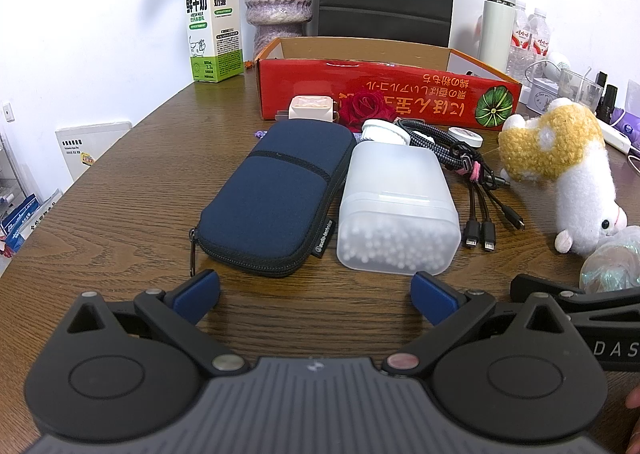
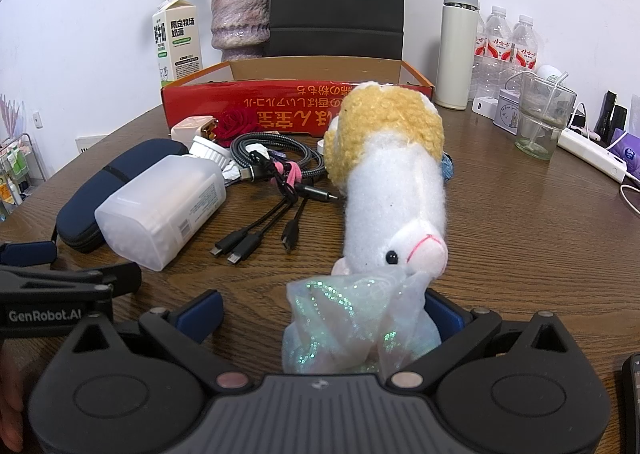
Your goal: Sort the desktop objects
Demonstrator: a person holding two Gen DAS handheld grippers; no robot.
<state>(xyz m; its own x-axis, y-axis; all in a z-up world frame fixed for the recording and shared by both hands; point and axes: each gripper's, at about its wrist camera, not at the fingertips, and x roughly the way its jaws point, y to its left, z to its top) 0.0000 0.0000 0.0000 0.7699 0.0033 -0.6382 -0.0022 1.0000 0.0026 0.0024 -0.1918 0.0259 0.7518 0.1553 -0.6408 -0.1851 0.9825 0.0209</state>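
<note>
While the pouch (image 1: 276, 195) and cotton-swab box (image 1: 396, 209) lie side by side on the bench (image 1: 120, 213), the left hand-held gripper (image 1: 316, 296) hovers just short of them, fingers apart and empty. Right hand-held gripper (image 2: 324, 314) is spread too, a glittery bag (image 2: 352, 326) between its fingers, contact unclear. Plush (image 2: 394, 189) lies just beyond; red box (image 2: 280, 109) behind.

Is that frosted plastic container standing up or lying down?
Lying down. The frosted container rests on its long side on the table, white cap pointing toward the red box.

"GenRobot.AI" on left gripper (image 2: 52, 282)
</note>
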